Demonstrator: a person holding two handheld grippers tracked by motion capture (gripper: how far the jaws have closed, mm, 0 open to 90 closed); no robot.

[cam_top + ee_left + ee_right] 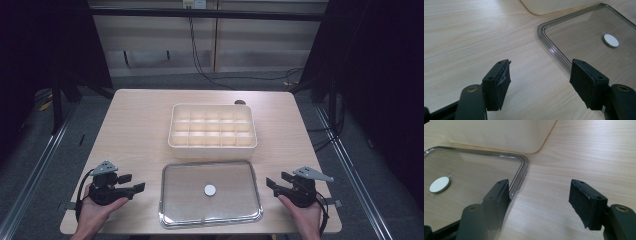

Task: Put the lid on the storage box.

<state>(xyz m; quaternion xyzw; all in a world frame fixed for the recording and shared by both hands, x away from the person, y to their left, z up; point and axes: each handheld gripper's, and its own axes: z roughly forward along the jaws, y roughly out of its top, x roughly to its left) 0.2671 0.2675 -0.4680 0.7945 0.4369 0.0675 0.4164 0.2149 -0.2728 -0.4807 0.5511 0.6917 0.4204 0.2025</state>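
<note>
High view: clear lid (210, 194) flat on surface (135, 125), near edge, between both tools, long axis running left-right. Compartment box (213, 126) just behind lid, uncovered. Left tool (131, 183) just off lid's left short edge, jaws spread, nothing between them. Right tool (278, 180) just off right short edge, also spread and empty. Each tool points inward at its own end — roughly equal reach. White disc (210, 190) at lid centre. Likely next: pinch both short edges, lift lid back onto box.
</note>
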